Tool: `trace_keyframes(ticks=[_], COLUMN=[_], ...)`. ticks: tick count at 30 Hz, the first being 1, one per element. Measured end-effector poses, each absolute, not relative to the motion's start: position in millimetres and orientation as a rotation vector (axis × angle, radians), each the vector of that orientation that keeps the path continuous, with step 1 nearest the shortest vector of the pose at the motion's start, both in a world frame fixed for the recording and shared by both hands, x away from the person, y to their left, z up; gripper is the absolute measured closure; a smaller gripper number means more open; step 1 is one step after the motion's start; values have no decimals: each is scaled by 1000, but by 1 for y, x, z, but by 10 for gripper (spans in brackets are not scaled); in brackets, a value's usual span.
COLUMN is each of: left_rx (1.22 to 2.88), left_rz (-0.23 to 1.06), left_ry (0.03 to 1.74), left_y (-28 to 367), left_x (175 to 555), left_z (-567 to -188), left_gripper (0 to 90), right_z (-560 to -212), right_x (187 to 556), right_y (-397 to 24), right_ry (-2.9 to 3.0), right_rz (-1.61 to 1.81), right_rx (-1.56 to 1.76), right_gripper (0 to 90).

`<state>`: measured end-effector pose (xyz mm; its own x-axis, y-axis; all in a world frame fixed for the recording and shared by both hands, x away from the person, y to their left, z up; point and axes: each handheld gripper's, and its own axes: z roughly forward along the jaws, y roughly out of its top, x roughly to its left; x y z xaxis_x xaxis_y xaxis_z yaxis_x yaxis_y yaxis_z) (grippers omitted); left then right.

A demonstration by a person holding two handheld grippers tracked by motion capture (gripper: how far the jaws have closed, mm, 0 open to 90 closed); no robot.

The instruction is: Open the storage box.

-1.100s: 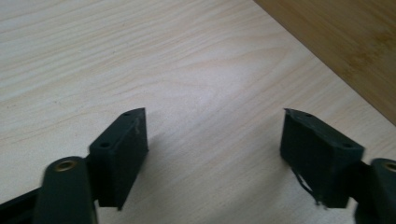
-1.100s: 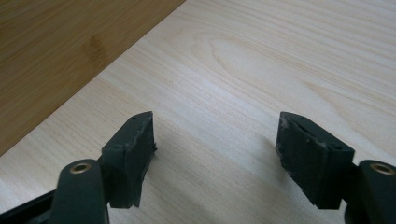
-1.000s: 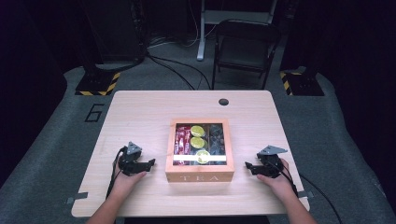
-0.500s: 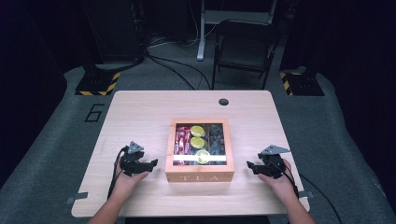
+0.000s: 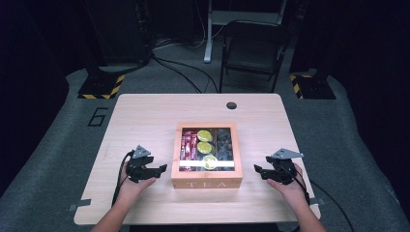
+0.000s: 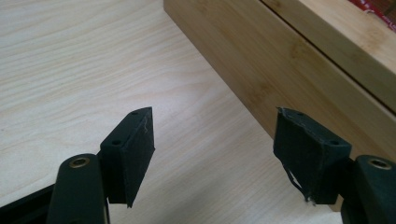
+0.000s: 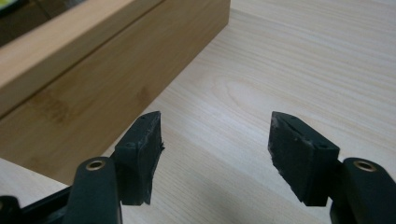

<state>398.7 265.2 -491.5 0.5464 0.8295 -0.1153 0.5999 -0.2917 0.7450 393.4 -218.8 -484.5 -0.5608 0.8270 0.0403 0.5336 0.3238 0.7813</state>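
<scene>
While both claws gape empty, tea box (image 5: 207, 181) between left claw (image 5: 162, 168), right claw (image 5: 256, 168), seemingly untouched

Your left gripper (image 5: 162, 168) has lifted a little off the table (image 5: 145, 116) since a second ago and edged toward 3 o'clock, closer to the left wall of the tea box (image 5: 207, 182), though it is not touching it. Its jaws have just been closing slightly, with nothing between them but bare tabletop. Your right gripper (image 5: 257, 169) has also risen a touch, sitting a shade toward 12 o'clock in the high view. Its jaws narrowed a little early in that second, and they too are empty.
</scene>
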Motion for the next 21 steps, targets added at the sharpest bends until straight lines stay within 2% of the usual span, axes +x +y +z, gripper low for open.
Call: trace_keyframes(ticks=[11,17,21], left_rx=[2005,1954,1952], left_rz=[387,350,374], left_ry=[1108,1088,1057], left_y=[261,254,253], left_x=[392,384,377], left_z=[-464,-455,-452], left_gripper=[316,330,344], right_z=[-450,-442,-440], right_x=[384,378,372], right_y=[-202,-187,-180], right_ry=[2278,2275,2290], right_rz=[1103,1175,1190], right_rx=[1105,1110,1092], right_gripper=[368,369,373])
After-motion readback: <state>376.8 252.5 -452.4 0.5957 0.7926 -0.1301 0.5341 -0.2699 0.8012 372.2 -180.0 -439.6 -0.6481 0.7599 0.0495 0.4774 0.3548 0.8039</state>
